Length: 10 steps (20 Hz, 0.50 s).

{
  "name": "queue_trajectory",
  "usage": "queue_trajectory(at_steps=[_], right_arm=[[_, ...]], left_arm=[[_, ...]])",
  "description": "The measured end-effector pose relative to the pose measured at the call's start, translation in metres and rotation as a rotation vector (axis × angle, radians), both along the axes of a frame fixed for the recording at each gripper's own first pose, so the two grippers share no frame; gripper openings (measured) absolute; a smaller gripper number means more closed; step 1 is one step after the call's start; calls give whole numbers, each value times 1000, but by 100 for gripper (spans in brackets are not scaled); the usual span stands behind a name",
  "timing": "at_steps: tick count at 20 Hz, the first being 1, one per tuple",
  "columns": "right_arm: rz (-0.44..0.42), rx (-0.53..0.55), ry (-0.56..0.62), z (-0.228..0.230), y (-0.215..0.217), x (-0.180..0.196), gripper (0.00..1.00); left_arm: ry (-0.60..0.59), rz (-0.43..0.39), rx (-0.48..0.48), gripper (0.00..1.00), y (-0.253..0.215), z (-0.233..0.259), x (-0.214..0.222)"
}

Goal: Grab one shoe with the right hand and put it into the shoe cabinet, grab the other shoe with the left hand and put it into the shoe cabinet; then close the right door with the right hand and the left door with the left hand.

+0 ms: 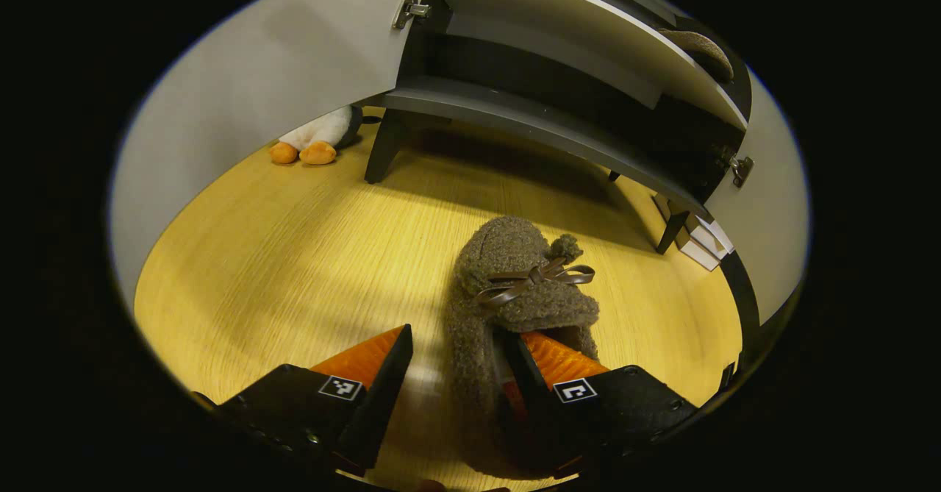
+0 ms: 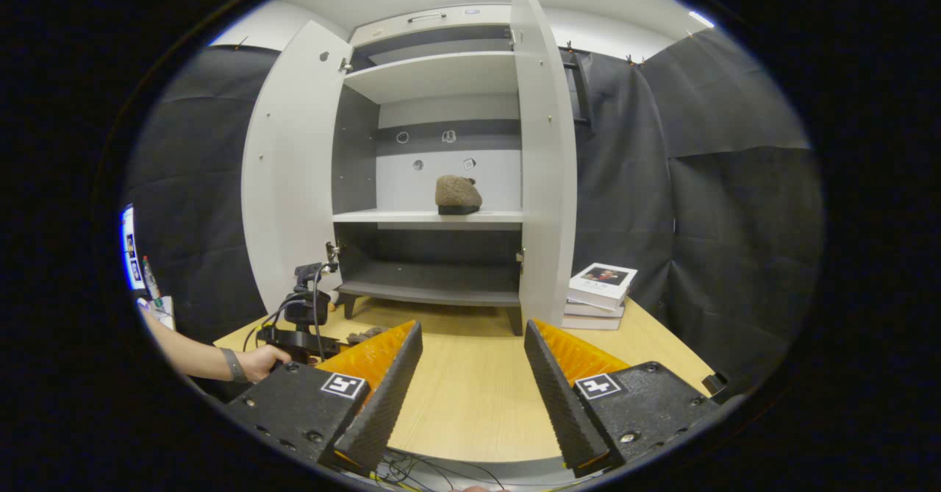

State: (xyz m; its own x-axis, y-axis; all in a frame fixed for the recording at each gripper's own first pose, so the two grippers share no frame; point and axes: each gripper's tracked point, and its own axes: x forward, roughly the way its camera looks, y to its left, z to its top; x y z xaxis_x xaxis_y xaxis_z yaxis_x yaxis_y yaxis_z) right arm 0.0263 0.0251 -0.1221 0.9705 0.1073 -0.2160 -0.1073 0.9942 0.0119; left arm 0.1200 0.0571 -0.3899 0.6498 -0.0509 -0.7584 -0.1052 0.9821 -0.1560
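A: Slipper (image 1: 507,293) on the wooden table (image 1: 294,271), in front of the shoe cabinet (image 1: 559,102): we see a brown, nubbly fleece upper, rounded at the toe, with a smooth leather-like bow and a small pompom. How does the left gripper (image 1: 456,374) stand?

B: We find its jaws spread apart. One ribbed finger sits inside the slipper's opening at the heel end, the other is clear of it on the bare wood, so nothing is clamped.

A: And the second slipper (image 2: 457,194)?

B: From the right gripper view we see it on the cabinet's middle shelf (image 2: 412,215), a rounded brown mound on a dark flat sole. Both flat, pale doors of the cabinet stand open.

A: The right gripper (image 2: 470,374)?

B: Its jaws are wide apart and hold nothing, above the table in front of the cabinet. Beside the cabinet's right door (image 2: 544,168) lies a stack of books (image 2: 597,295).
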Motion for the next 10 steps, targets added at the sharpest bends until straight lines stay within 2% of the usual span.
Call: queue_trajectory(at_steps=[2,3,4,5,6,9,10], right_arm=[[-6,-4,16,-5,-4,2,89],[-3,1,26,-6,-4,2,89],[-1,5,33,-8,-3,4,89],[0,8,37,-9,-4,6,89],[3,11,39,-9,-4,7,90],[20,18,49,-11,1,11,89],[32,21,51,-10,5,13,90]], left_arm=[[-2,-17,-34,66,-9,-1,0],[-1,-16,-27,48,-10,-1,0],[-5,-15,-12,45,-7,-1,0],[-19,2,-19,53,-4,-1,3],[-26,28,-21,28,1,-1,4],[-55,113,-19,6,7,7,7],[-56,120,8,4,10,11,4]])
